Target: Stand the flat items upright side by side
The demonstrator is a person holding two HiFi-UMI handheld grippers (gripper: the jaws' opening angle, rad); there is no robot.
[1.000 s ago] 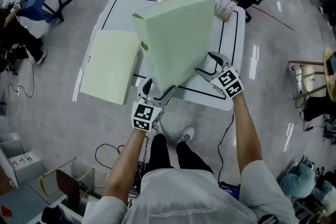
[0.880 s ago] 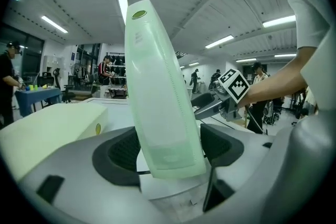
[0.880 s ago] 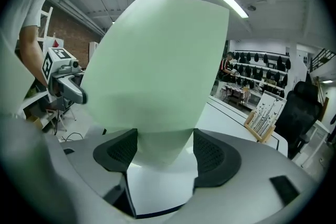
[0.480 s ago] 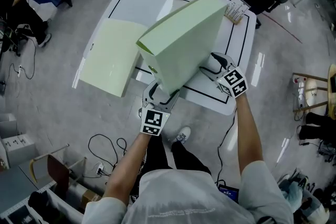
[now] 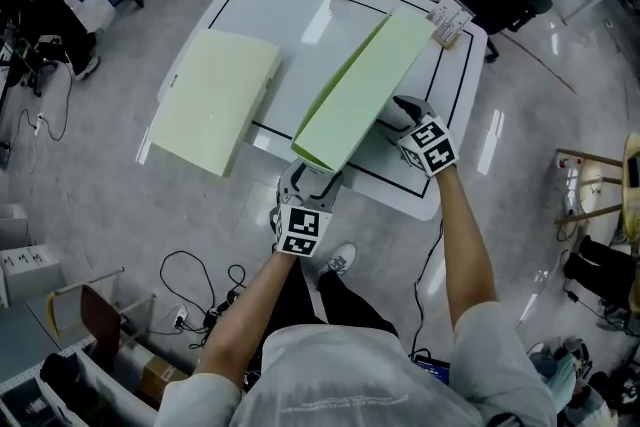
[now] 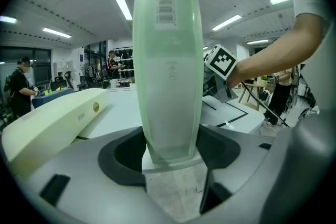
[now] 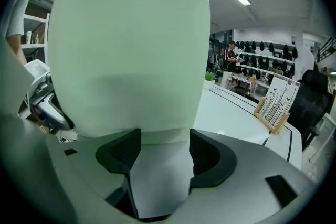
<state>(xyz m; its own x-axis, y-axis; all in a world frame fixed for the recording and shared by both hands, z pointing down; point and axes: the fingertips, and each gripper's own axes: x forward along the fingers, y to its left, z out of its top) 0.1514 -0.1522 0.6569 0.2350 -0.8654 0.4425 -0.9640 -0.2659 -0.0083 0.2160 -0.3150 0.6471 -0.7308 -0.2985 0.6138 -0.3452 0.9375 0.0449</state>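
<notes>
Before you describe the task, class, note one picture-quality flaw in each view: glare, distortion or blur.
Head view: bright glare streaks on the glossy floor right of the table. Left gripper view: fisheye bows the upright green box and the ceiling lights; corners go dark. Right gripper view: that box fills the frame, close and soft; the card stand is sharp.
</notes>
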